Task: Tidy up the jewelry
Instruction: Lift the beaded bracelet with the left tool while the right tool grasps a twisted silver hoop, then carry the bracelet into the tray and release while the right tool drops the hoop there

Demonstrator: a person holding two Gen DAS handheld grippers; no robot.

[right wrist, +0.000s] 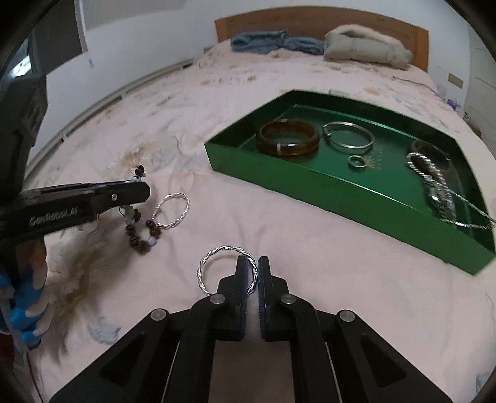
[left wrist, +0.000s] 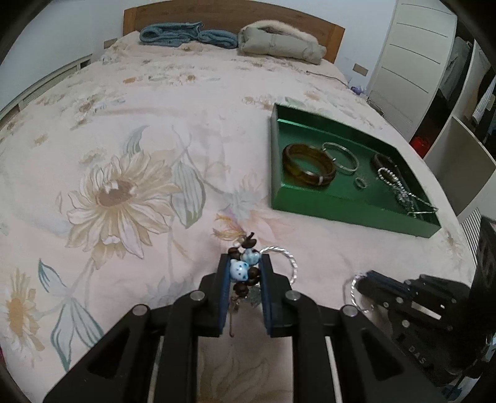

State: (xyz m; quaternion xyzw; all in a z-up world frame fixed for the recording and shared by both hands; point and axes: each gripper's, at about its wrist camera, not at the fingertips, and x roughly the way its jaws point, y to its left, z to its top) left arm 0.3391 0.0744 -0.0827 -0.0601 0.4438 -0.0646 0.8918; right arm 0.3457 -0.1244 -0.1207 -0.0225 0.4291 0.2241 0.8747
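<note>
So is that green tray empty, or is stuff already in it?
Not empty. The green tray already holds a brown bangle, a thin silver bangle, a small ring and a tangle of chains.

In the right wrist view the tray (right wrist: 310, 186) lies on the bed (right wrist: 310, 248), filling the upper right of the frame. Inside it, a wide bangle (right wrist: 289, 141) sits at the left, a thin bangle (right wrist: 347, 136) just right of it, a small ring (right wrist: 356, 161) in front of that, and a heap of chains (right wrist: 440, 189) at the right end. In the left of the frame a beaded bracelet (right wrist: 141, 229) hangs from the left gripper (right wrist: 136, 186), with a twisted ring (right wrist: 172, 210) just beside it on the bed. At lower centre another twisted ring (right wrist: 214, 266) lies between the right gripper (right wrist: 252, 269)'s jaws. Folded clothes (right wrist: 365, 46) lie at the headboard (right wrist: 310, 21), top of frame.
</note>
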